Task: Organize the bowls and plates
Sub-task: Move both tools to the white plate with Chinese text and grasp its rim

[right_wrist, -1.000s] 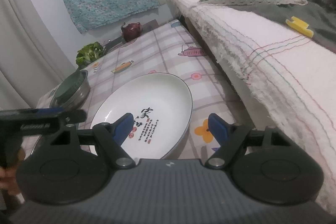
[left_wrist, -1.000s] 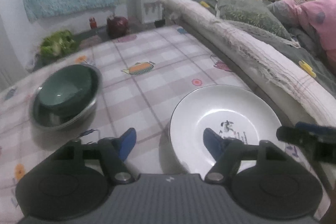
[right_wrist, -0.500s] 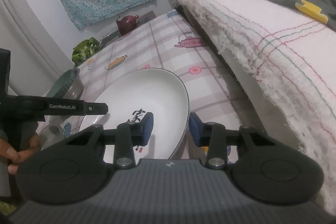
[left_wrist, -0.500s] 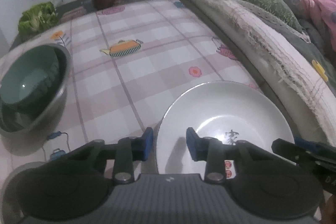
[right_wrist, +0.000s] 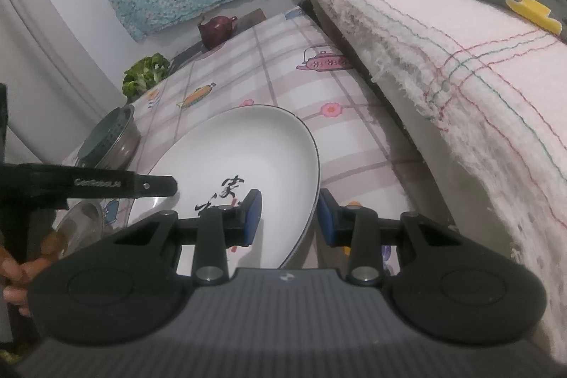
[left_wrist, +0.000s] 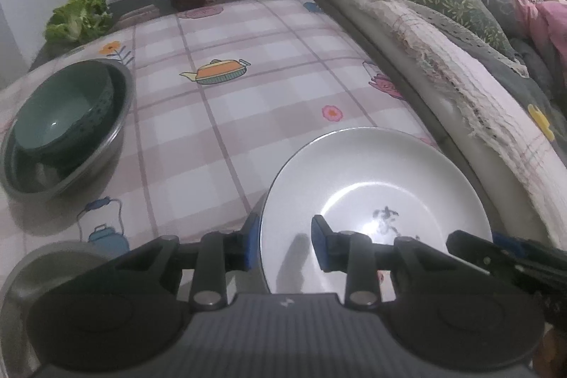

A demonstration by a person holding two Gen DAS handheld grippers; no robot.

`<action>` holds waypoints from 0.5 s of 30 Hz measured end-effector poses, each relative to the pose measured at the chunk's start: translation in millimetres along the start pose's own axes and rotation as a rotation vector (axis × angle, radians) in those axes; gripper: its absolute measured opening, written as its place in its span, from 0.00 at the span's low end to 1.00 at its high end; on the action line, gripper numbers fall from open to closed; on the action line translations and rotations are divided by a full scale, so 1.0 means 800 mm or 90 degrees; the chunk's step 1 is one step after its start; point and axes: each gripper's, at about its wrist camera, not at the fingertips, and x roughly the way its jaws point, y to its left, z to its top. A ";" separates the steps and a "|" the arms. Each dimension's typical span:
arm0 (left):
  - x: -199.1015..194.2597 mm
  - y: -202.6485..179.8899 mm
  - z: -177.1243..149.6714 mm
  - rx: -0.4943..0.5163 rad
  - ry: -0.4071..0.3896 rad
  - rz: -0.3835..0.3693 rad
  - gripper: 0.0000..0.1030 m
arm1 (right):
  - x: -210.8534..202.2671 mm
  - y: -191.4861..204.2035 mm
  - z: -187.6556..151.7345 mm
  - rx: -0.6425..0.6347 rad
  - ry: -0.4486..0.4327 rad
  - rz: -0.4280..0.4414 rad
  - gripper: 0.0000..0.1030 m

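On the checked tablecloth [left_wrist: 226, 116], far left in the left wrist view, a green bowl [left_wrist: 60, 116] sat nested inside a steel bowl [left_wrist: 117, 130]. Rim of a second steel bowl [left_wrist: 32, 268] showed at the lower left edge, beside the gripper body. Centre-right: white plate [left_wrist: 375, 186] with black characters, near the table edge by the bed, edged with a fringed blanket [left_wrist: 407, 34].

Left gripper [left_wrist: 285, 245]: blue pads straddled the plate's near-left rim, left pad outside, right pad over the plate interior. Pads close to the rim, but a gap remained; not clamped. Right gripper appeared as a dark bar at the plate's right edge.

Right wrist view: right gripper [right_wrist: 288, 218] straddled the plate's [right_wrist: 244, 158] right rim, left pad inside, right pad outside. Fingers narrowed but apart, with a visible gap to the rim; contact could not be confirmed. Plate looked tilted, though whether it was off the cloth could not be told. Left gripper's finger crossed the frame at left, with the person's hand [right_wrist: 21, 268] below. Maroon teapot [right_wrist: 216, 29] and leafy greens [right_wrist: 145, 73] lay at the table's far end.
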 end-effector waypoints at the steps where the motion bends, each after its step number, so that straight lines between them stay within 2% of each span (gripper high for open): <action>1: -0.005 -0.001 -0.004 -0.001 -0.003 0.002 0.31 | -0.001 0.000 -0.001 0.002 0.002 0.002 0.32; 10: -0.019 0.007 -0.019 -0.033 0.003 -0.022 0.31 | -0.011 -0.010 -0.008 0.012 0.011 0.026 0.32; 15: -0.029 -0.002 -0.036 -0.023 0.007 -0.017 0.31 | -0.017 -0.004 -0.013 -0.007 0.017 0.012 0.33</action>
